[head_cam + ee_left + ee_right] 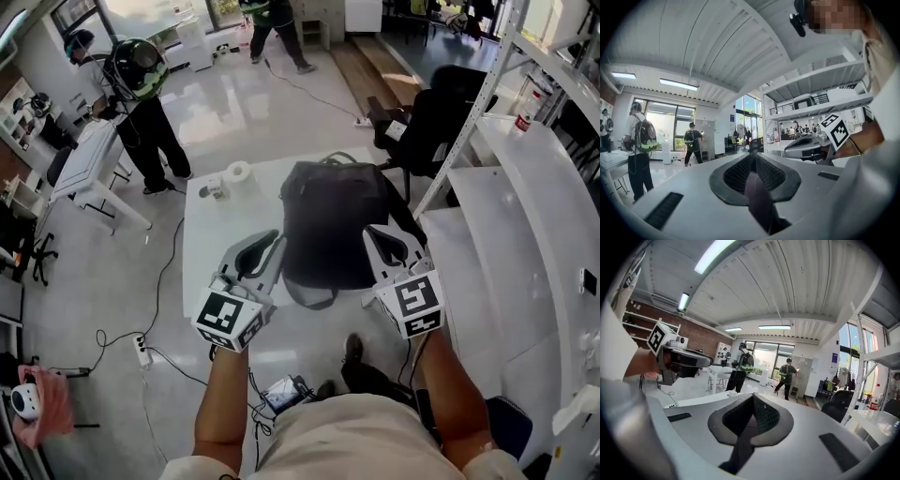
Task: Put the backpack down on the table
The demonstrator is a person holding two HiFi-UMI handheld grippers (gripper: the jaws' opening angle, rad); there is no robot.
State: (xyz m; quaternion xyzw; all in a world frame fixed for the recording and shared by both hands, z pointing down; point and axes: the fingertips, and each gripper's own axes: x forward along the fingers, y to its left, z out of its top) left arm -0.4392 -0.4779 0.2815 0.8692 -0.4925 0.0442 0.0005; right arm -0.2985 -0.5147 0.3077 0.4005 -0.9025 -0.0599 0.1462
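Head view, contents as recorded. Backpack (pixel 336 220): black, lying flat over the white desk (pixel 211 253), its carry handle at the far edge. Whether its underside rested on the desk or hung just clear could not be told.

Left claw (pixel 272 242): you held it at the bag's near left corner, with its marker cube (pixel 228 317) toward you.

Right claw (pixel 373 239): you held it at the near right corner, with its marker cube (pixel 417 302) likewise toward you.

Left gripper view: left claw (pixel 752 161) clenched on a purplish strap (pixel 757 197) that ran up between the ribbed pads. Your right claw stood just beside it.

Right gripper view: right claw (pixel 753 401) clenched on a dark strap (pixel 740 446) that passed between the pads and out toward the camera.

Also on the desk: a white tape roll (pixel 239 172) and a small white object (pixel 214 187) just beside it. Both sat at the far left corner, apart from the backpack.

Surroundings:
- A black office chair (pixel 441 112) stood beyond the desk's far right corner.
- White shelving (pixel 525 197) ran along your right.
- A power strip (pixel 142 349) lay on the floor to your left.
- A person wearing a green-and-black pack (pixel 139 67) stood beyond the desk by another white table.
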